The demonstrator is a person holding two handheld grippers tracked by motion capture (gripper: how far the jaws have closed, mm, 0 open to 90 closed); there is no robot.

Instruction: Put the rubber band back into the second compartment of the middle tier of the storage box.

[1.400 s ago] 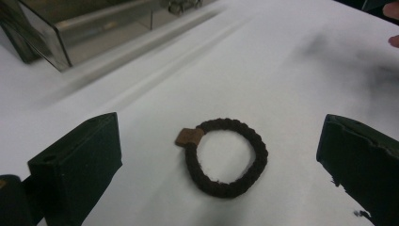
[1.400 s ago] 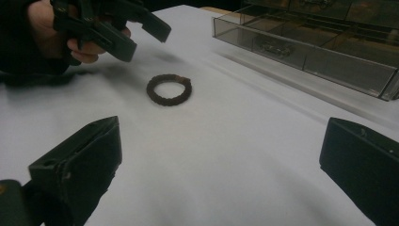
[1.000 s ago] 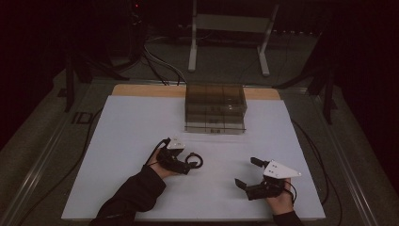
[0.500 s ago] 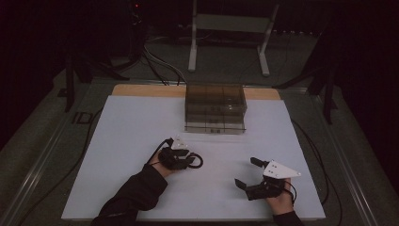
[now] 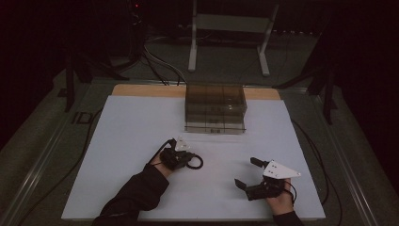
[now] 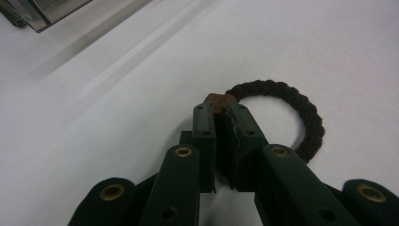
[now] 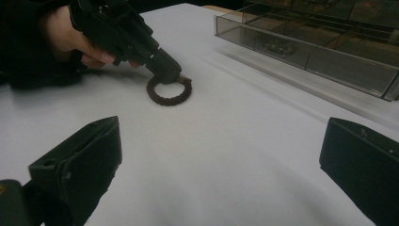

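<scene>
Two grippers are held over a wide white sheet (image 5: 131,141) that covers a table, with a strip of bare wood (image 5: 141,90) showing at its far edge; the room around is dark, and cables and a pale metal stand (image 5: 228,28) are seen on the floor beyond. The left gripper (image 6: 220,109) is seen with its jaws drawn nearly together, having just been closing, and a dark hair tie (image 6: 301,117) is pinched between their tips at its small brown joining piece (image 6: 217,100). The rest of the loop is laid flat on the sheet just ahead of and beside those tips. The tie is round, braided and rough in texture, dark brown to black, while the jaws are matt black plastic with brass-coloured rivets. The right gripper (image 5: 250,172) is held well apart from the left one, its jaws spread wide with nothing between them, a pale grey three-cornered plate (image 5: 278,170) being carried on top. From its own view the left gripper (image 7: 167,70) and the hair tie (image 7: 169,92) are seen farther off, the hand (image 7: 70,37) behind them. Beyond both grippers, near the far edge of the sheet, a smoky clear plastic box (image 5: 215,109) divided into compartments is set; small items inside cannot be made out.
</scene>
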